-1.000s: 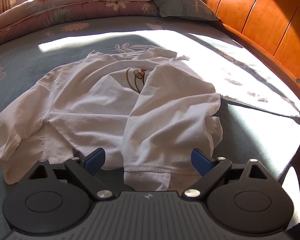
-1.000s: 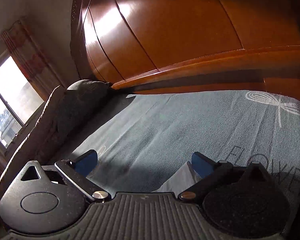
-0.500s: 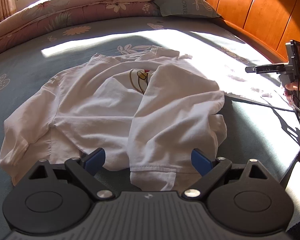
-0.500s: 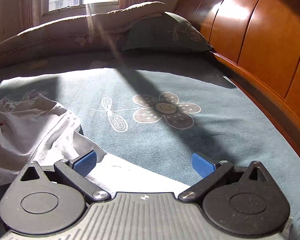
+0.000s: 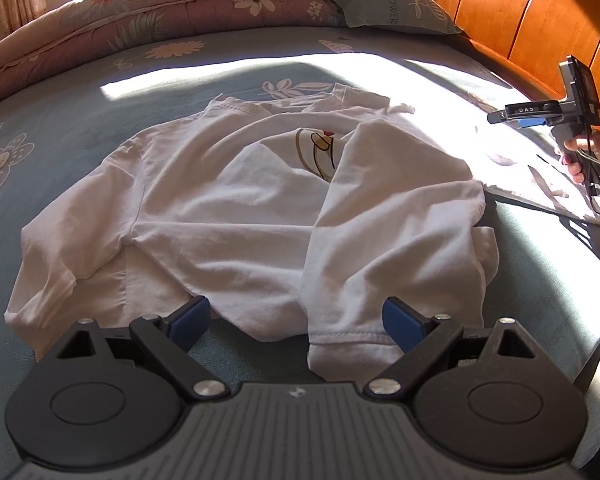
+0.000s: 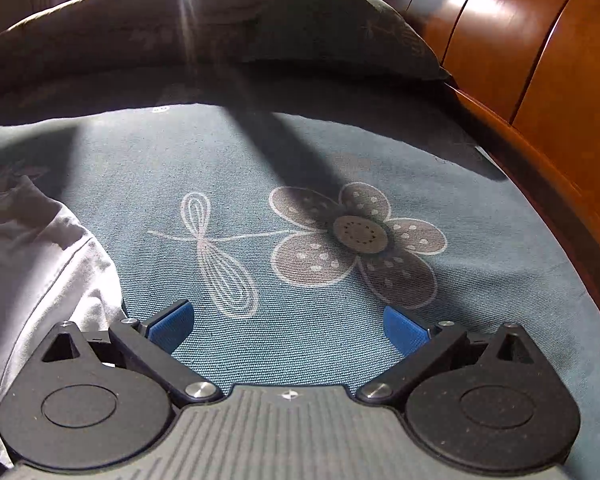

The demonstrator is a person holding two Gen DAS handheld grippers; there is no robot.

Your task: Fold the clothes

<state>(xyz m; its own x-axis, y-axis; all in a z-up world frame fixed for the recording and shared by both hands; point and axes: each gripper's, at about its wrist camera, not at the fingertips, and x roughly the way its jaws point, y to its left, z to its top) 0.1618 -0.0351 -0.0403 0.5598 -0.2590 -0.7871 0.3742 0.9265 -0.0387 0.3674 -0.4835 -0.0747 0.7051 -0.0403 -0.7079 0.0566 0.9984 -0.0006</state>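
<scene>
Here, blue flower-print bedsheet [image 5: 80,120] covers bed, wooden headboard [image 5: 520,20] at right. White T-shirt [image 5: 240,208] lies crumpled mid-bed, one side flopped over printed front. Left gripper [image 5: 296,322] low at shirt hem, jaws spread, empty. Right gripper [image 6: 288,322] beside shirt over bare sheet, jaws spread, empty.

A T-shirt [image 5: 236,216] lies crumpled on the bed [image 5: 60,120], its hem nearest the left gripper [image 5: 296,322], whose jaws stand apart just before it. A folded quilt [image 5: 180,12] and a pillow [image 5: 388,4] lie at the bed's far edge, the headboard [image 5: 540,32] to the right. The right gripper [image 6: 288,326] sits right of the shirt, over bare sheet.
</scene>
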